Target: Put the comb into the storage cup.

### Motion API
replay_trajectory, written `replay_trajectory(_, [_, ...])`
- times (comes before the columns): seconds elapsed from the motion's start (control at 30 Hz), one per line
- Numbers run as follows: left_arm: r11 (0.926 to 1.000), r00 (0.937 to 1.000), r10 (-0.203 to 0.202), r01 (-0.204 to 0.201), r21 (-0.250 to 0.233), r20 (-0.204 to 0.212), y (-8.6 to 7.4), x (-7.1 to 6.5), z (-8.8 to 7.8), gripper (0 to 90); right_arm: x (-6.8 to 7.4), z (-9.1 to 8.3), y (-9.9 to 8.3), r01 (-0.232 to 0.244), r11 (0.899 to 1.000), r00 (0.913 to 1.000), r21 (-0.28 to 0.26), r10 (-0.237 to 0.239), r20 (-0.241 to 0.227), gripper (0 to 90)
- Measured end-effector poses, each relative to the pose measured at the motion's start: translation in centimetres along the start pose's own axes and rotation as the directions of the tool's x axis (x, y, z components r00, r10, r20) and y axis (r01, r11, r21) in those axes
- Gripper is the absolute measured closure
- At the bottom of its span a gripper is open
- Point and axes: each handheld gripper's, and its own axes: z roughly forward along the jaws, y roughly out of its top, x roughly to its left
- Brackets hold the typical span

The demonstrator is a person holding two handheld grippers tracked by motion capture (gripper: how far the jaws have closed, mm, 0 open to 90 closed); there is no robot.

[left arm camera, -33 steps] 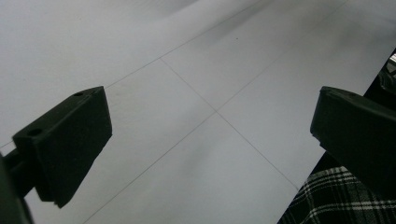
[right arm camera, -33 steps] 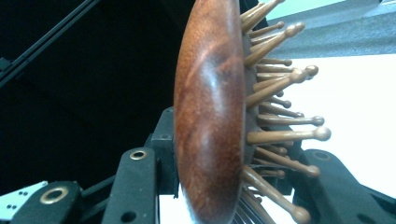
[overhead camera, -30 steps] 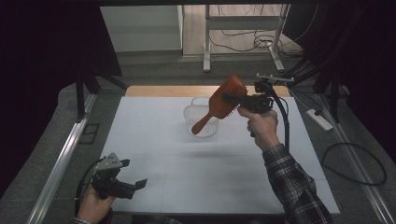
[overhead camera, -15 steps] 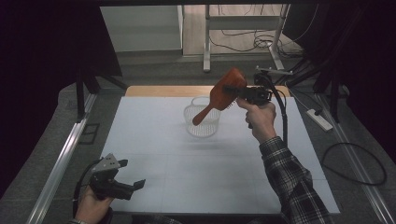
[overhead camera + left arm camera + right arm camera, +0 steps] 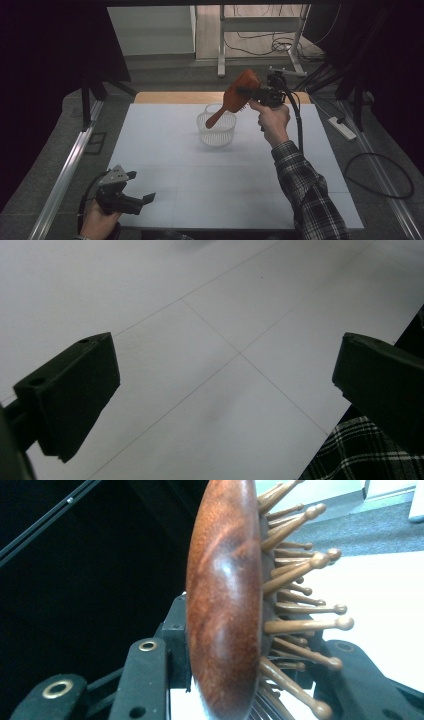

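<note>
At the table's near left edge the left gripper [image 5: 145, 199] hovers with jaws wide apart, nothing between them. Mid-table stands a clear ribbed plastic basket [image 5: 216, 131] on the white tabletop [image 5: 165, 150]. Above it hangs a reddish-brown wooden hairbrush [image 5: 235, 96], handle slanting down over the basket, head clamped by the right gripper [image 5: 248, 92].

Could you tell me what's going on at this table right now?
A person is working with a handheld gripper in each hand. The right gripper is shut on the head of a wooden hairbrush, holding it in the air with its handle angled down over a clear mesh basket on the white table. The left gripper sits at the near edge, jaws open and holding nothing.
</note>
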Motion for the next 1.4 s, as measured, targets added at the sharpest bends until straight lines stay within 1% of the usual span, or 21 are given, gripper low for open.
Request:
replay_trajectory(0.23, [0.9999, 1.0, 0.009, -0.008, 0.007, -0.004, 0.0, -0.1, 0.0, 0.0, -0.4, 0.8, -0.1, 0.0, 1.0, 0.9998, 0.008, 0.0, 0.021, 56.5])
replay_trajectory(0.27, [1.0, 1.0, -0.001, 0.001, 0.002, -0.004, 0.0, -0.1, 0.0, 0.0, -0.4, 1.1, -0.3, 0.004, 1.0, 0.9996, 0.012, -0.005, 0.029, 56.5])
replay_trajectory(0.37, [1.0, 1.0, -0.001, 0.001, 0.0, -0.004, 0.0, 0.0, 0.0, 0.0, -0.4, 1.4, -0.4, 0.009, 1.0, 0.9994, 0.017, -0.01, 0.033, 56.5])
replay_trajectory(0.5, [1.0, 0.9999, 0.004, -0.004, 0.001, -0.012, 0.0, -0.1, 0.0, 0.0, -0.4, 2.2, -0.8, 0.018, 0.999, 0.9989, 0.031, -0.019, 0.042, 56.5])
replay_trajectory(0.6, [0.9998, 0.9997, 0.011, -0.011, 0.014, -0.023, 0.0, -0.1, -0.1, 0.0, -0.5, 2.6, -1.2, 0.018, 0.999, 0.9986, 0.037, -0.02, 0.049, 56.5])
replay_trajectory(0.63, [0.9999, 0.9997, 0.008, -0.008, 0.011, -0.024, 0.0, -0.1, -0.1, 0.0, -0.5, 2.6, -1.2, 0.018, 0.999, 0.9986, 0.037, -0.02, 0.049, 56.5])
replay_trajectory(0.7, [1.0, 0.9998, -0.001, 0.001, 0.006, -0.022, -0.1, -0.1, -0.1, 0.0, -0.6, 2.8, -1.4, 0.016, 0.999, 0.9985, 0.043, -0.018, 0.052, 56.5])
replay_trajectory(0.9, [0.9998, 0.9996, -0.004, 0.004, 0.018, -0.028, -0.1, 0.0, -0.1, 0.0, -1.0, 3.5, -2.1, 0.009, 0.999, 0.9979, 0.052, -0.012, 0.064, 56.5])
replay_trajectory(0.93, [0.9998, 0.9994, -0.011, 0.012, 0.018, -0.032, -0.1, 0.0, -0.1, 0.0, -1.1, 3.6, -2.2, 0.007, 0.999, 0.9978, 0.054, -0.011, 0.066, 56.5])
replay_trajectory(0.97, [0.9996, 0.9992, -0.008, 0.01, 0.026, -0.039, -0.1, 0.1, -0.1, 0.0, -1.2, 3.8, -2.4, 0.006, 0.998, 0.9976, 0.057, -0.01, 0.069, 56.5])
replay_trajectory(1.13, [0.9994, 0.9992, -0.004, 0.005, 0.034, -0.039, 0.0, 0.0, 0.0, 0.0, -1.7, 4.4, -3.2, -0.003, 0.998, 0.9972, 0.069, -0.002, 0.075, 56.4])
replay_trajectory(1.4, [0.9993, 0.9993, -0.005, 0.007, 0.036, -0.038, 0.0, 0.0, 0.0, 0.0, -1.8, 5.2, -3.9, -0.008, 0.997, 0.9966, 0.072, 0.002, 0.082, 56.4])
